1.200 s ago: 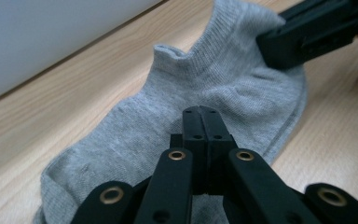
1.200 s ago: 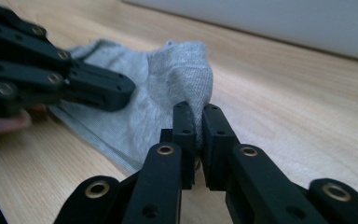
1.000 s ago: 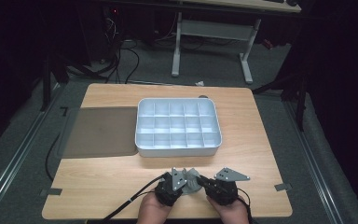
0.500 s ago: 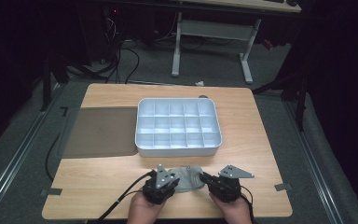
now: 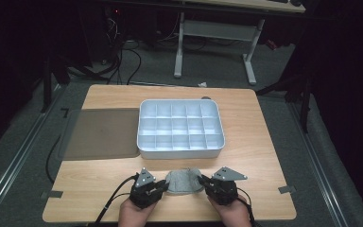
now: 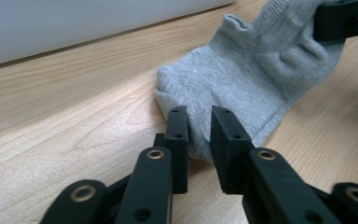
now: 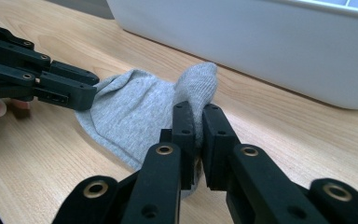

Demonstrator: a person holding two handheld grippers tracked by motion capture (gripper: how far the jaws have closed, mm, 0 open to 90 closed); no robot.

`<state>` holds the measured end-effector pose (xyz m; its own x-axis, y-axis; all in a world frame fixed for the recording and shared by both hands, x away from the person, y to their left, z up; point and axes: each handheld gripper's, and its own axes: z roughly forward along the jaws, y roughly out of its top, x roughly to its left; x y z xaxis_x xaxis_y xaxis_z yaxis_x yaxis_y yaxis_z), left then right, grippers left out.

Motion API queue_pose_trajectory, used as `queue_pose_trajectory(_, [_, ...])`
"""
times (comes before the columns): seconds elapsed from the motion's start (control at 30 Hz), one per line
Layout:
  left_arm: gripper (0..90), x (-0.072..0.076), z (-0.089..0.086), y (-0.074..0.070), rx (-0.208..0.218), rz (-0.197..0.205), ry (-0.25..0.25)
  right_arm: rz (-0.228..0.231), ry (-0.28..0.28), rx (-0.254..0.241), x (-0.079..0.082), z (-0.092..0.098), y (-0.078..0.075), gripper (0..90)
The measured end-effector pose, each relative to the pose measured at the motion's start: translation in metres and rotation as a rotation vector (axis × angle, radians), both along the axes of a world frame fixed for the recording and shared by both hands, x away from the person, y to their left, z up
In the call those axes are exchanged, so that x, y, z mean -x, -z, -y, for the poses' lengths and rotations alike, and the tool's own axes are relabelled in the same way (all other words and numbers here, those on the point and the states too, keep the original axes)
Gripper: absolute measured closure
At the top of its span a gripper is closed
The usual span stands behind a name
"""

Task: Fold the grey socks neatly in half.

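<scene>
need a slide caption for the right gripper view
Right tongs pinch a fold of the grey sock beside the white tray.

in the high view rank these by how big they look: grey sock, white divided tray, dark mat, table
1. table
2. white divided tray
3. dark mat, close to the tray, slightly smaller
4. grey sock

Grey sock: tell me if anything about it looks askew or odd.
The grey sock lies crumpled, not flat, on the table; one end is bunched up in the right gripper. No damage visible.

Probably lab: lone wooden table, floor cables, height-adjustable desk frame, dark surroundings.
</scene>
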<state>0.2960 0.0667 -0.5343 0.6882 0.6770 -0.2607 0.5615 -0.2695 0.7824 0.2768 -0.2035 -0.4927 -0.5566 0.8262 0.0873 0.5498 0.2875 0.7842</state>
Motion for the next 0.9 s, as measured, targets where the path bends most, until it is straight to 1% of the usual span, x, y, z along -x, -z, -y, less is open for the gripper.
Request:
queue_pose_trajectory(0.07, [78.2,0.001,0.000,0.000,-0.001,0.007,0.009,-0.002,0.003,0.014,-0.001,-0.004,-0.002,85.6])
queue_pose_trajectory(0.17, [78.2,0.001,-0.001,0.000,0.012,0.010,0.012,0.004,-0.001,0.056,-0.002,-0.015,-0.004,85.5])
queue_pose_trajectory(0.2, [78.1,0.001,-0.002,0.000,0.019,0.007,0.013,0.003,-0.011,0.063,-0.002,-0.022,-0.005,85.5])
queue_pose_trajectory(0.23, [78.2,0.001,-0.002,0.000,0.019,0.007,0.013,0.003,-0.011,0.063,-0.002,-0.022,-0.005,85.5])
queue_pose_trajectory(0.33, [78.6,0.002,-0.002,0.000,0.018,0.008,0.017,0.010,-0.034,0.078,-0.003,-0.035,-0.005,85.5])
queue_pose_trajectory(0.4, [79.9,0.002,-0.002,0.000,0.014,0.009,0.018,0.007,-0.059,0.080,-0.005,-0.047,-0.004,85.4])
queue_pose_trajectory(0.47, [80.2,0.002,-0.002,0.000,0.012,0.010,0.016,0.005,-0.065,0.081,-0.006,-0.049,-0.003,85.3])
queue_pose_trajectory(0.5, [81.0,0.002,-0.001,0.000,0.010,0.010,0.016,-0.002,-0.079,0.081,-0.008,-0.055,-0.001,85.2])
queue_pose_trajectory(0.7, [81.9,0.002,-0.001,0.000,0.007,0.009,0.017,-0.016,-0.106,0.088,-0.013,-0.065,0.005,84.8])
queue_pose_trajectory(0.73, [81.9,0.002,-0.001,0.000,0.008,0.009,0.018,-0.027,-0.114,0.087,-0.015,-0.068,0.008,84.7])
queue_pose_trajectory(0.9, [81.9,0.002,-0.001,0.000,0.008,0.010,0.020,-0.031,-0.123,0.090,-0.017,-0.072,0.010,84.7])
